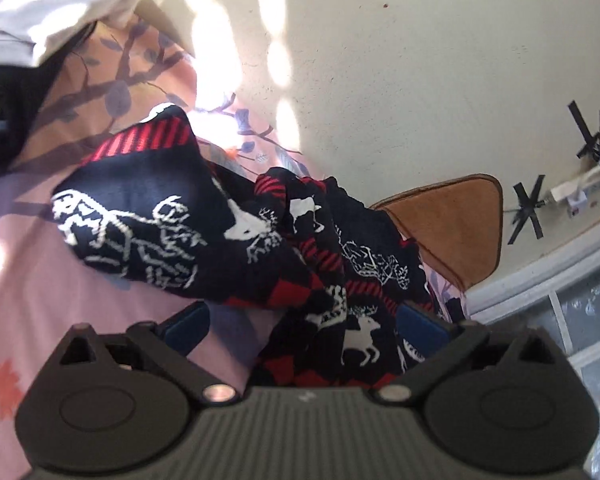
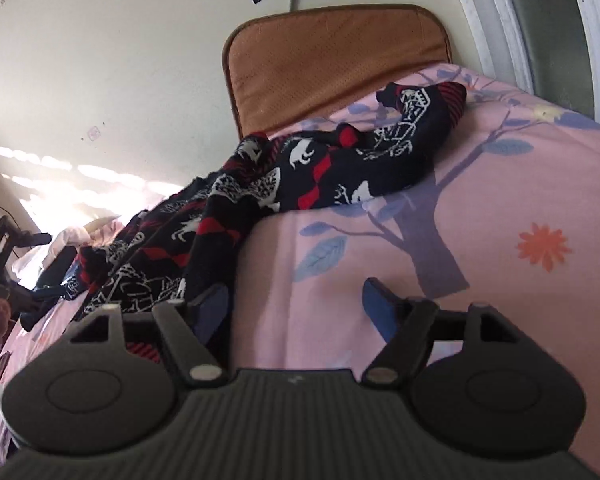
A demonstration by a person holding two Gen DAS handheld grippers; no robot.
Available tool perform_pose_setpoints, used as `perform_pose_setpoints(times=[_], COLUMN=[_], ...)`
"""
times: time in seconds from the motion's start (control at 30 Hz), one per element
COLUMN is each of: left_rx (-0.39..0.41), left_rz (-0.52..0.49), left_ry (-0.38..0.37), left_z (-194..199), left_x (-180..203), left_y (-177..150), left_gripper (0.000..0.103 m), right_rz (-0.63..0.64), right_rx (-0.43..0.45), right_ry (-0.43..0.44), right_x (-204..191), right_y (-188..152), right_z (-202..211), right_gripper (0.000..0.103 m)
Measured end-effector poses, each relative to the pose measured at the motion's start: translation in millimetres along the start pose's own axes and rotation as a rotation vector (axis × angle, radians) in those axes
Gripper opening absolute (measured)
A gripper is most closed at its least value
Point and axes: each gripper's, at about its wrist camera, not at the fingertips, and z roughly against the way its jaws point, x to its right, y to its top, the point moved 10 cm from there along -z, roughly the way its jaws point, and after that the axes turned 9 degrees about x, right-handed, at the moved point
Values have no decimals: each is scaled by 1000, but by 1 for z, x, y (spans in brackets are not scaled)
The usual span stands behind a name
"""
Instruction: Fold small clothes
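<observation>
A small black garment with red stripes and white deer patterns (image 1: 260,240) lies crumpled on the pink floral bedsheet (image 1: 40,288). My left gripper (image 1: 304,328) is open, its blue fingertips on either side of the garment's near edge, the cloth lying between them. In the right wrist view the same garment (image 2: 300,176) stretches from the far right of the bed toward the near left. My right gripper (image 2: 296,312) is open over bare sheet (image 2: 500,200), its left fingertip (image 2: 212,308) touching the garment's near edge.
A brown cushion (image 2: 332,64) leans against the cream wall behind the bed. A window frame (image 2: 540,20) is at the right. White cloth (image 1: 40,4) lies at the far left of the bed. Black tape crosses (image 1: 524,216) hold cables on the wall.
</observation>
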Motion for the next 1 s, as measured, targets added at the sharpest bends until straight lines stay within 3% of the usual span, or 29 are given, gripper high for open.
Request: perform_pose_setpoints(times=[0.1,0.13,0.2,0.23,0.4,0.5,0.53,0.57,0.6,0.63,0.73,0.83,0.9,1.0], left_rx=[-19,-10,36,50,394,359,344,330,312,305,211,164,173,209], left_rz=[68,77,30,-6,-149,-180,-187,-192,-185,-163,-38,262,426,412], left_ry=[72,88,177,213,305,254,243,245,253,241,44,-190,-259,-314], left_z=[-34,-39,-39,-36,27,40,42,45,48,51,53,58,59,65], left_x=[-9,-11,-14,-15,-24,-21,-21,-23,-27,-31,-36,-45,-58,-63], left_y=[9,11,23,31,99,86,75,62,49,38,2,-27,-37,-38], left_gripper=[101,96,44,11,8,13,23,59,85,101,103,103,103,103], right_rz=[1,-14,-45,-53,-46,-47,-50,-52,-52,-52,-51,-49,-44,-19], right_rx=[7,14,20,19,14,14,15,15,13,12,8,6,4,1], right_ry=[14,21,35,40,52,52,53,53,58,59,66,68,69,61], right_x=[-1,-1,2,4,1,0,1,0,3,3,6,7,8,7], right_y=[-1,0,1,2,1,1,1,1,2,2,4,4,5,4], right_z=[2,4,6,5,1,0,0,1,-1,-1,-4,-4,-5,-6], right_gripper=[83,83,82,82,82,82,82,82,82,82,82,82,82,82])
